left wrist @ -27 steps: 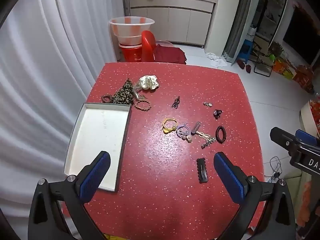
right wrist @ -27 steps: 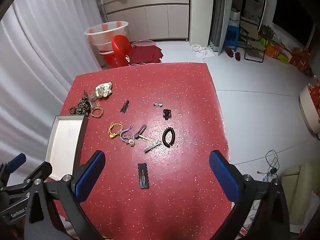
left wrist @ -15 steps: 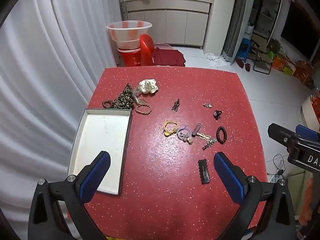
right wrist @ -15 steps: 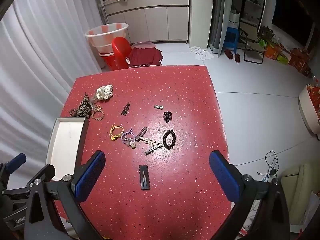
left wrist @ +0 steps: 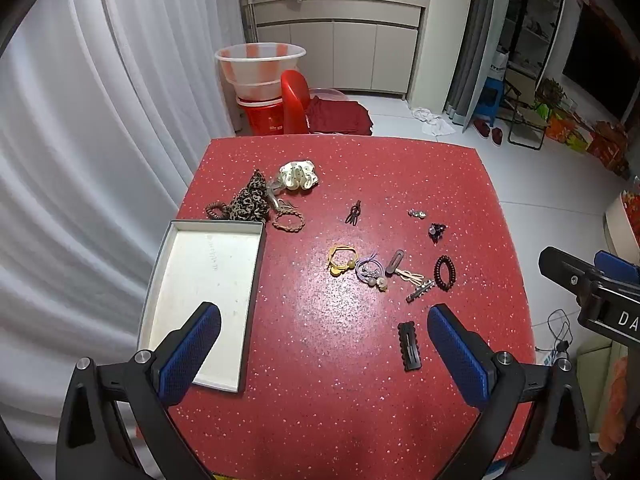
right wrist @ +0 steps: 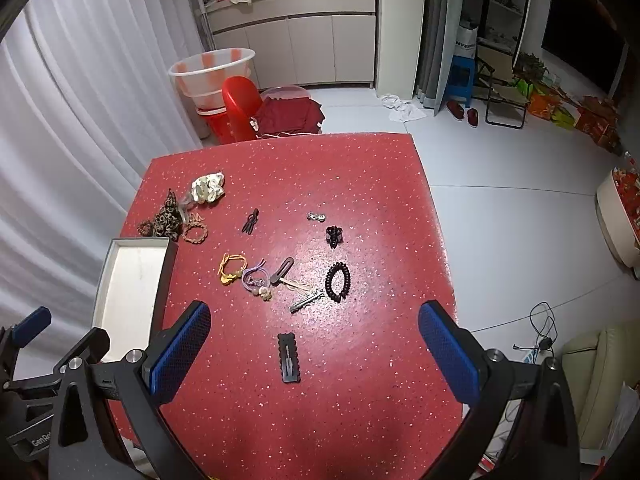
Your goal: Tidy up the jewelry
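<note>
Both tongs hang above the near end of the red speckled table (left wrist: 360, 400), tilted down at it: the left gripper (left wrist: 324, 354) and the right gripper (right wrist: 314, 354) each stand with jaws spread as wide as they go and nothing between them. Nearest, just inside the left gripper's right finger and between the right gripper's fingers, lies one flat black scalloped hair clip (right wrist: 289, 357). Under the left gripper's left finger sits one shallow white tray (left wrist: 208, 300), bare inside. Farther out, ahead of both tongs, is a loose cluster: one yellow hair tie (right wrist: 230, 268), one purple hair tie with beads (right wrist: 256, 280), one dark oblong clip (right wrist: 282, 269), one pale looped pin (right wrist: 298, 285), one silver clip (right wrist: 306, 301) and one dark beaded bracelet (right wrist: 338, 281). Beyond these lie one small black claw clip (right wrist: 334, 236), one small silver piece (right wrist: 316, 217) and one dark pronged clip (right wrist: 250, 221). Farthest, past the tray's far end, are one leopard-print scrunchie (left wrist: 250, 200), two braided brown rings (left wrist: 289, 221) and one cream scrunchie (left wrist: 298, 175), close together.
</note>
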`<state>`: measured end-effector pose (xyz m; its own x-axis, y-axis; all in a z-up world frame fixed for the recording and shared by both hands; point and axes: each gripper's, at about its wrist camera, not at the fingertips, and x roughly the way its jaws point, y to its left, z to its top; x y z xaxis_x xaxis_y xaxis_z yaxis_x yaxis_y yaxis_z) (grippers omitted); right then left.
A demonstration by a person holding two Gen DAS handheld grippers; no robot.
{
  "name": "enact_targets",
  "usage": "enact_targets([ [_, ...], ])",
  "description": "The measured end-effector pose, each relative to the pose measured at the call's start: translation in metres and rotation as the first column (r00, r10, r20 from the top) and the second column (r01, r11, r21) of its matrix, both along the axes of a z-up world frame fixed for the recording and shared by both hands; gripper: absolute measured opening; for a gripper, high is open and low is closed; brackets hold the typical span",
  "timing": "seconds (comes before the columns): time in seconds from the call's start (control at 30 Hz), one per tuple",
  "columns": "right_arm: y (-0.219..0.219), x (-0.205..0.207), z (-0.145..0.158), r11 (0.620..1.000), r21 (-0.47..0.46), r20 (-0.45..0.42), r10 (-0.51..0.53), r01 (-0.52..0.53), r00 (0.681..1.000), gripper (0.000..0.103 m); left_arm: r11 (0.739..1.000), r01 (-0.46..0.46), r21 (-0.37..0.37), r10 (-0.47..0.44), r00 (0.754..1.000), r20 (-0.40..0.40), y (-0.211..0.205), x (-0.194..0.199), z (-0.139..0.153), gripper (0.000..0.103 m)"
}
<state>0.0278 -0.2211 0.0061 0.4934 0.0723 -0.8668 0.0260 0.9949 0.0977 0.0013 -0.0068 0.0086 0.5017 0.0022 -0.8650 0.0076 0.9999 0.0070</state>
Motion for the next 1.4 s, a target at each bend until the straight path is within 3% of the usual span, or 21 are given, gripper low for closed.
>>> enact_targets([
  [1.4, 0.007, -0.009, -0.01, 1.0, 0.004, 0.006, 0.013, -0.013, 1.0, 0.103, 0.999, -0.043, 0.016, 0.043, 0.999, -0.005, 0.006, -0.009, -0.003, 0.103],
])
